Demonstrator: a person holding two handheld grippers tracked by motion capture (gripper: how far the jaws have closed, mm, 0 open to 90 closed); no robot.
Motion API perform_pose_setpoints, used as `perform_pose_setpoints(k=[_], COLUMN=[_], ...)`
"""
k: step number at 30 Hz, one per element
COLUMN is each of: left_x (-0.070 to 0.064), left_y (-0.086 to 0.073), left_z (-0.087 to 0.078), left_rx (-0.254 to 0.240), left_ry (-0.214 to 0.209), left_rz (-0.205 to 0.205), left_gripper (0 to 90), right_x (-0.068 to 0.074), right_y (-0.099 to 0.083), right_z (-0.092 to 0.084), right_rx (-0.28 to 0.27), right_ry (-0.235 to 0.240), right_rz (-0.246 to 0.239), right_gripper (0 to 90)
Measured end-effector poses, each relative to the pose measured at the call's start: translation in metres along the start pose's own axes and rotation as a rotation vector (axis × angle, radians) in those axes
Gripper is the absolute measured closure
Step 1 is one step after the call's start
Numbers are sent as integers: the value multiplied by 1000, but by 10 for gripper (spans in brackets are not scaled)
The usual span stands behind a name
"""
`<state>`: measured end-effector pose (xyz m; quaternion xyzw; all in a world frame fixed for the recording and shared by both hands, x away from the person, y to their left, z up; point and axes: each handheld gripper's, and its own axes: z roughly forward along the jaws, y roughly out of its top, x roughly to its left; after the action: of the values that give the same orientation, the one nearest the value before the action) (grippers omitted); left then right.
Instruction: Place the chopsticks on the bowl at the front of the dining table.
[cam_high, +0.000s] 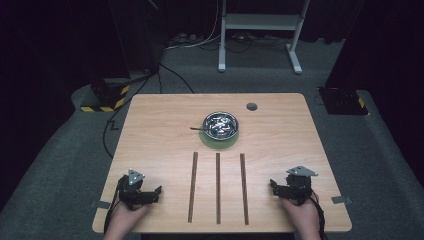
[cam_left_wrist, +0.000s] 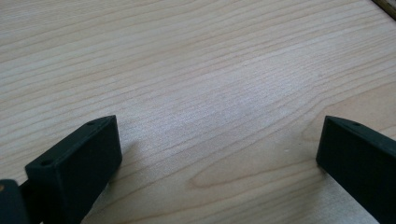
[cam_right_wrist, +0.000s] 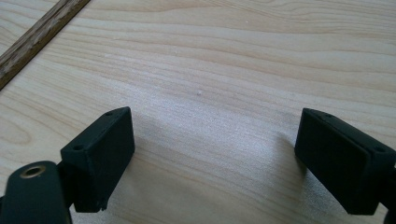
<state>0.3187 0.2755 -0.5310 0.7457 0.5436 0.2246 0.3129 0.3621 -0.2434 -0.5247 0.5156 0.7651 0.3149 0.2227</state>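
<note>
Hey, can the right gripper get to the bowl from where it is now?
Probably yes. The right gripper sits open and empty at the near edge of the table, and only bare wood and flat strips lie between it and the bowl.

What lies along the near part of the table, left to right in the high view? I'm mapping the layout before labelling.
Left gripper → left wooden strip → middle wooden strip → right wooden strip → right gripper.
</note>
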Motion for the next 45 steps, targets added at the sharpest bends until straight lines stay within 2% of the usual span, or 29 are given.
perform_pose_setpoints(k=[33,38,41,42,44,45], left_x=[0,0,0,0,0,0], left_y=[0,0,0,0,0,0], left_z=[0,0,0,0,0,0], left_rx=[1,0,0,0,0,0], left_ry=[1,1,0,0,1,1], left_rz=[-1,-1,-2,-2,-1,-1], left_gripper=[1,1,1,1,1,1], right_x=[0,-1,-1,0,2,7], right_y=[0,0,-1,0,0,1], right_z=[0,-1,-3,-5,-6,-8], right_rx=[2,-16,-18,-19,-21,-22], right_ry=[4,-9,-13,-1,-1,6], right_rz=[7,5,9,13,12,-2], right_gripper=[137,194,266,296,297,303])
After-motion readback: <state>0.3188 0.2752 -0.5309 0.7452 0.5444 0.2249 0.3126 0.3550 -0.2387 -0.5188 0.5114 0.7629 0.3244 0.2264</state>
